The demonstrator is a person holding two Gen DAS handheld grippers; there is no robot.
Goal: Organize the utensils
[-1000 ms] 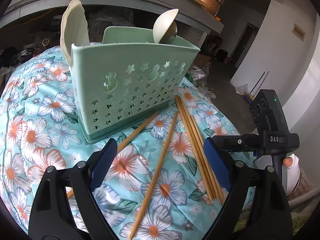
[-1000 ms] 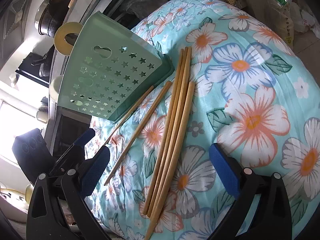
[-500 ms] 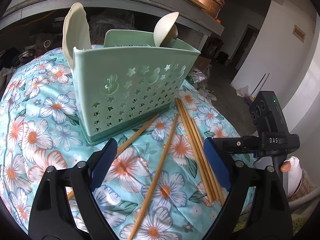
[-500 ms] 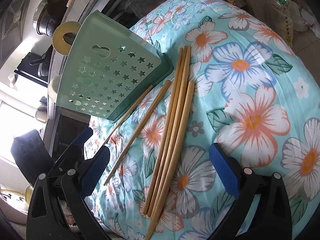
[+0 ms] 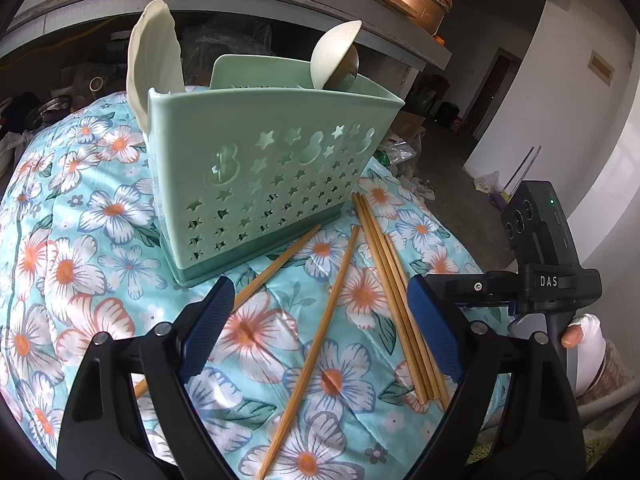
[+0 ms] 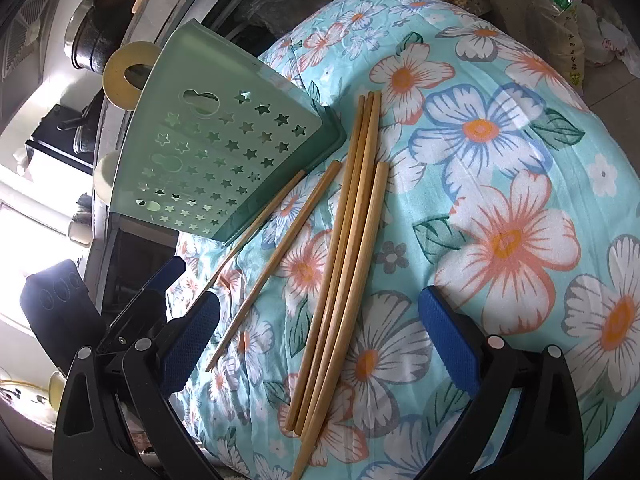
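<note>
- Hovering over the flowered cloth [image 5: 80,248], we keep both claws spread wide and empty: the left gripper [image 5: 320,320] and the right gripper [image 6: 320,344].
- Straight ahead of the left claw stands the green caddy [image 5: 264,184], upright, with pale spoons [image 5: 154,60] already standing in it.
- Four bundled chopsticks [image 6: 344,264] lie side by side between the right claw's blue pads, probably lined up for one pinch.
- Two loose chopsticks [image 5: 324,336] lie splayed between the left claw's pads, their far ends near the caddy's base.
</note>
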